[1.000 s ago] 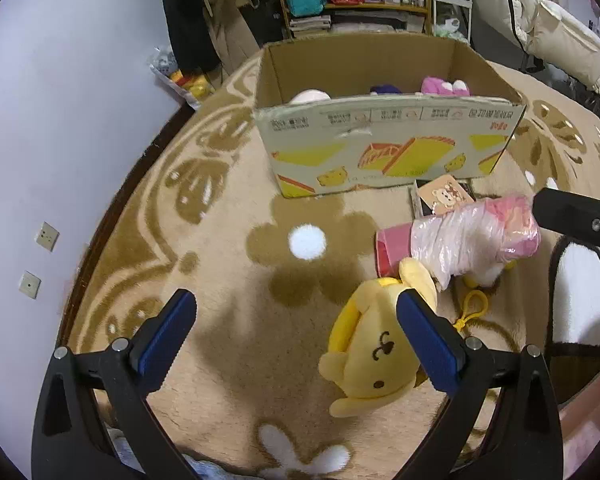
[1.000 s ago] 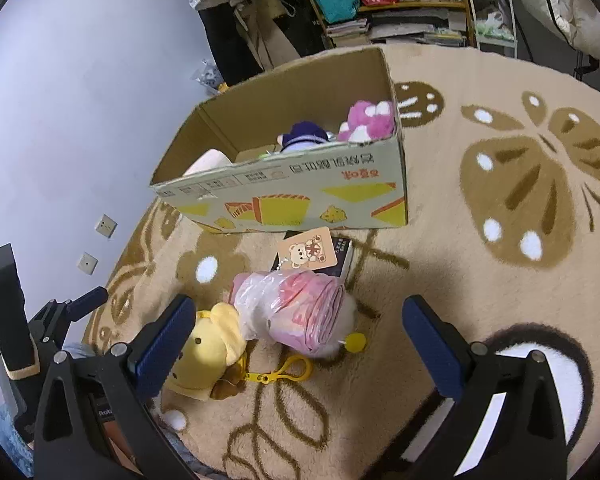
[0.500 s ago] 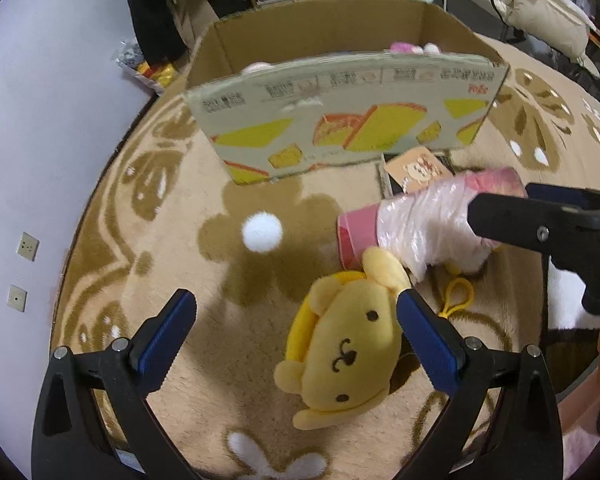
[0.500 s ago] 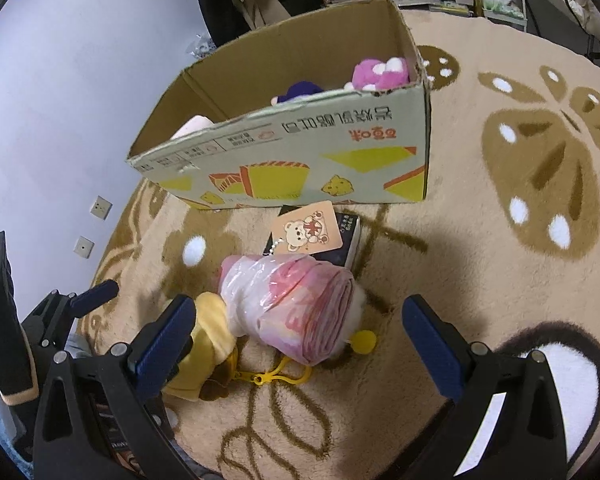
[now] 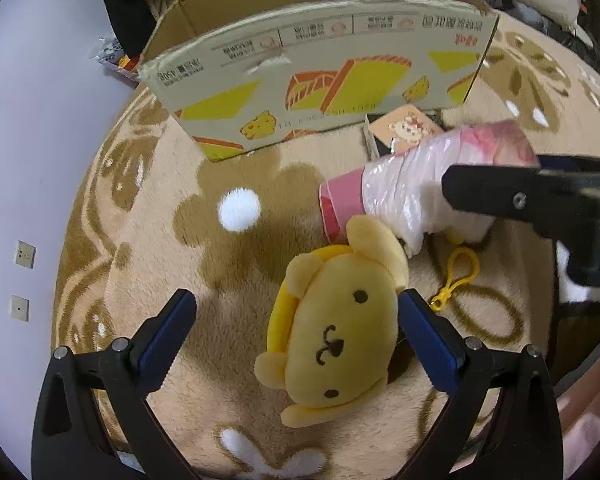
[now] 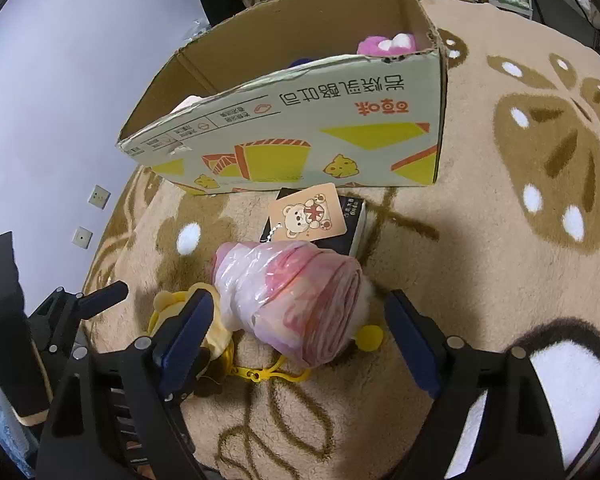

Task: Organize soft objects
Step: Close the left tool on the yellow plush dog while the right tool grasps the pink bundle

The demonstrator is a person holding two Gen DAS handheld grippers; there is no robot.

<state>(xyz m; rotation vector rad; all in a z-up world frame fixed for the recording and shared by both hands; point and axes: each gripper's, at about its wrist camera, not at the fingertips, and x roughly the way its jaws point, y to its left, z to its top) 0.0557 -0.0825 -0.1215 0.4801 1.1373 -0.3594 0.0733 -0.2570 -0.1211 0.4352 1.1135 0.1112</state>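
Note:
A yellow dog plush (image 5: pixel 340 328) lies face up on the rug between the open fingers of my left gripper (image 5: pixel 296 332), nearer the right finger. A pink rolled cloth in clear plastic (image 5: pixel 420 184) lies just beyond it. In the right wrist view the roll (image 6: pixel 296 296) sits between the open fingers of my right gripper (image 6: pixel 300 336), with the plush (image 6: pixel 204 320) partly hidden behind the left finger. A cardboard box (image 6: pixel 300 128) holds a pink plush (image 6: pixel 388 44) and other soft toys.
A bear card (image 6: pixel 312 216) lies on a black book (image 6: pixel 352 220) in front of the box. A yellow clip (image 5: pixel 456 272) lies by the roll. The patterned beige rug (image 6: pixel 500 240) covers the floor. A wall with sockets stands at the left.
Both grippers have moved forward and down. The plush now lies between the left fingers and the roll between the right fingers. Both stay open.

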